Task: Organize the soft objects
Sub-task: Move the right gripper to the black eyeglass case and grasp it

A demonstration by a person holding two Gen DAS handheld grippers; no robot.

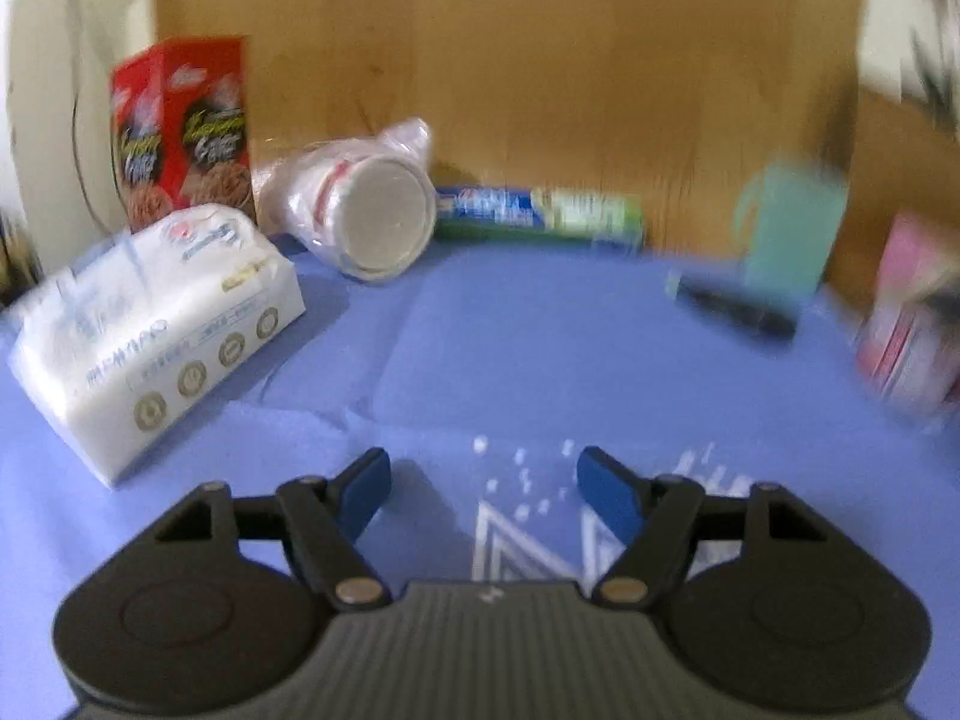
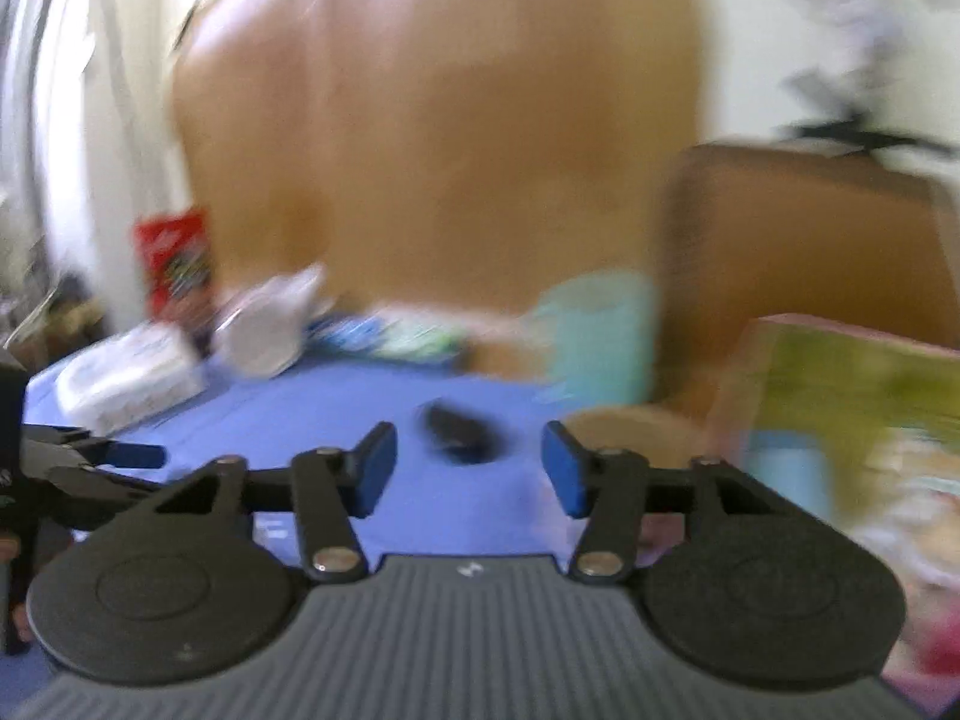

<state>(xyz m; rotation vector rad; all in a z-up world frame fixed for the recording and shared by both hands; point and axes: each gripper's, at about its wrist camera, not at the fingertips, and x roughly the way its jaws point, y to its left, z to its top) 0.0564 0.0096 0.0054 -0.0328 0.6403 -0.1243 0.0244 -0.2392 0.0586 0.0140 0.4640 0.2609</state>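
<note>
A white soft tissue pack (image 1: 156, 324) lies on the blue cloth (image 1: 540, 360) at the left; it also shows blurred in the right wrist view (image 2: 129, 375). A clear bag of paper cups (image 1: 360, 204) lies on its side behind it, also in the right wrist view (image 2: 270, 324). My left gripper (image 1: 483, 489) is open and empty, low over the cloth, in front of these. My right gripper (image 2: 468, 471) is open and empty above the cloth, with a small dark object (image 2: 459, 429) just beyond its fingertips. The left gripper shows at the left edge of the right wrist view (image 2: 90, 462).
A red box (image 1: 180, 126) stands at the back left. A blue-green long box (image 1: 540, 213), a teal mug (image 1: 786, 234), a dark object (image 1: 735, 303) and a pink pack (image 1: 906, 312) line the back and right. A wooden board (image 1: 510, 60) stands behind. A colourful box (image 2: 852, 420) is close on the right.
</note>
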